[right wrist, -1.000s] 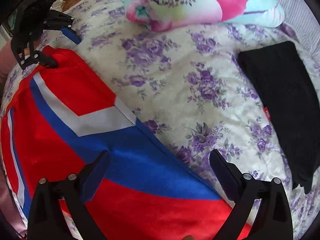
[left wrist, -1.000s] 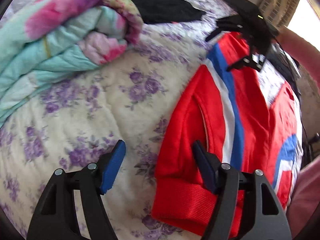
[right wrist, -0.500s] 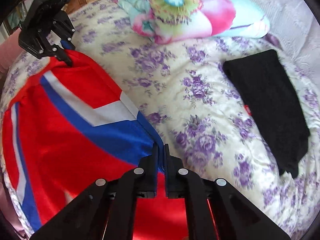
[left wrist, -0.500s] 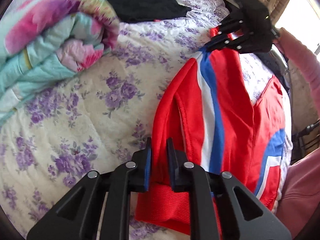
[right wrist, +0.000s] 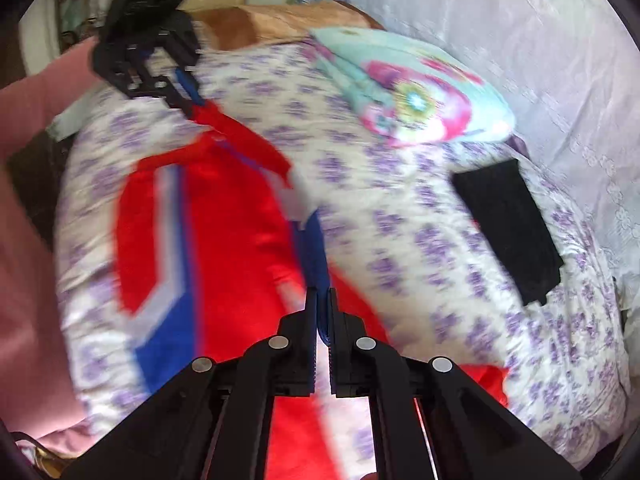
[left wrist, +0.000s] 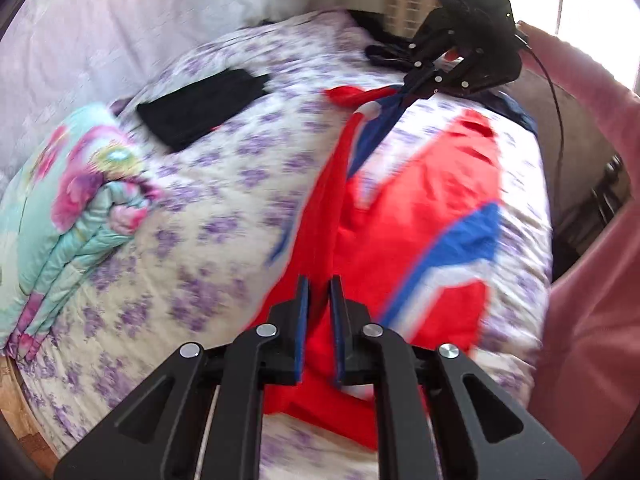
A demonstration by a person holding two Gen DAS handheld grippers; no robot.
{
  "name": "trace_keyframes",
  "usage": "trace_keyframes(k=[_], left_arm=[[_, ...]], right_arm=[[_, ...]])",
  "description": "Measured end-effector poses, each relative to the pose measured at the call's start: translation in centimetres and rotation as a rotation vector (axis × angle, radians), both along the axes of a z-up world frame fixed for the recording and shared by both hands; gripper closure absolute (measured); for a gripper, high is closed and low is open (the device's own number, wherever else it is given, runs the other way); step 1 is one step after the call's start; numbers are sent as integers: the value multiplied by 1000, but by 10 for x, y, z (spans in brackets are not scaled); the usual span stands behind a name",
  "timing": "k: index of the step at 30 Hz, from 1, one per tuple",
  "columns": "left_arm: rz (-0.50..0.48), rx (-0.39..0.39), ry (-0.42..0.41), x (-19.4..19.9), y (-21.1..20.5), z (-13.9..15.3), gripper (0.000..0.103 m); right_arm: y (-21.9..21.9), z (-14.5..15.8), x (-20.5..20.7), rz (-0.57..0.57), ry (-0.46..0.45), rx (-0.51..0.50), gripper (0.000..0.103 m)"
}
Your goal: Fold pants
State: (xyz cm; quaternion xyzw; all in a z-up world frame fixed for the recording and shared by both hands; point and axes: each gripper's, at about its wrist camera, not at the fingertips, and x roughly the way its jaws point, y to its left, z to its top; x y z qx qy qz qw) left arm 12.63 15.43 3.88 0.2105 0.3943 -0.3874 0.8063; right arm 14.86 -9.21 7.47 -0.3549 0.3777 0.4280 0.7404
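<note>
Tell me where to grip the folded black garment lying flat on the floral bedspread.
Probably the black garment's near short edge, approached low from the bed's foot side: it lies flat and apart from everything, with that edge nearest in the right wrist view. Both the left gripper and the right gripper are clamped on the red pants.
</note>
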Motion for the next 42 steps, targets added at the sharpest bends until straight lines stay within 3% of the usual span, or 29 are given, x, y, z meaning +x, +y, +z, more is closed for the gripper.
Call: trace_keyframes(k=[3, 7, 13, 14, 16, 18, 21, 29, 30, 31, 32, 38, 42], left_arm=[[-68, -11, 0, -42, -11, -9, 94], [-113, -1, 23, -77, -21, -30, 94], [-3, 24, 36, -84, -9, -49, 91], [33, 29, 54, -82, -2, -49, 86], [89, 52, 65, -74, 8, -51, 52], [160, 52, 88, -64, 19, -53, 39], [243, -29, 144, -48, 40, -49, 33], [419, -187, 361, -2, 75, -77, 35], [423, -224, 388, 2, 77, -81, 55], [413, -250, 409, 2, 76, -83, 64], [416, -266, 408, 1, 75, -82, 64], [314, -230, 194, -45, 55, -39, 68], [274, -226, 138, -68, 54, -33, 68]], right_arm=[[-4, -11, -45, 34, 35, 18, 98], [2, -54, -91, 85, 78, 2, 98], [2, -106, -103, 60, 113, -34, 98], [3, -109, -105, 59, 111, -34, 98], [3, -109, -105, 53, 112, -22, 98], [3, -106, -103, 44, 117, -5, 98], [2, -109, -104, 39, 118, -7, 98], [3, -116, -104, 33, 122, -27, 97], [3, -116, -103, 33, 122, -28, 97], [3, -116, -104, 32, 122, -29, 97], [3, -116, -104, 31, 123, -35, 97], [-8, -96, -108, 16, 119, -5, 97], [-18, -87, -116, -2, 103, 14, 97]])
